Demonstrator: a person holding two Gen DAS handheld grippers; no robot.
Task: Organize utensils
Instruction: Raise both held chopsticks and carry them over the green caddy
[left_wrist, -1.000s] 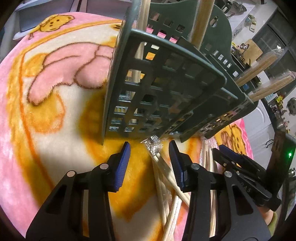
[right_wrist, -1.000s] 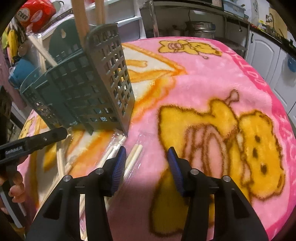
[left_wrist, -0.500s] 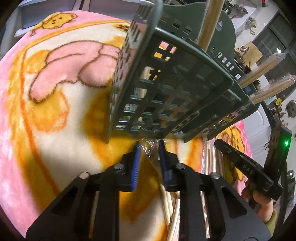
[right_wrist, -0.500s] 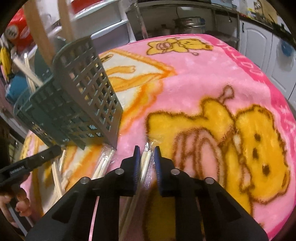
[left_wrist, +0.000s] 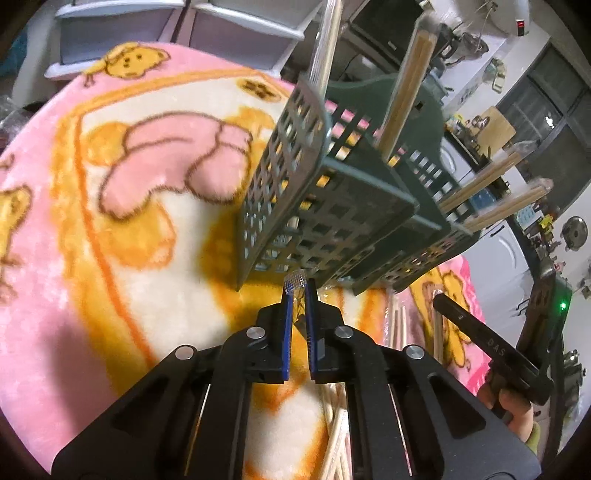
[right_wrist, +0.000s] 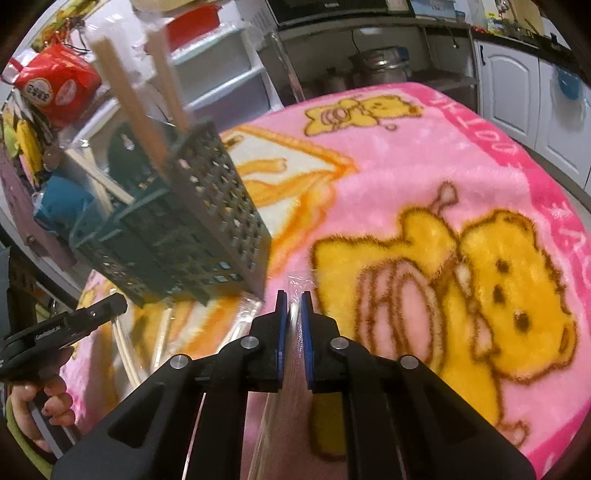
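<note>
On the blanket-covered table (right_wrist: 424, 155), green utensil caddy (left_wrist: 332, 206) already holds several wrapped chopstick pairs (left_wrist: 406, 85) upright or leaning; more lie loose beside it (left_wrist: 399, 321). Each hand-held gripper, left (left_wrist: 298, 295) and right (right_wrist: 290, 306), pinches one wrapped pair (right_wrist: 291, 321), long axis along the fingers, toward the caddy

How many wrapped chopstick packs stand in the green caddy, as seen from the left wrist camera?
4 in the green caddy: one at its near left corner, one in the middle, two leaning out at the right. Others may be hidden inside.
</note>
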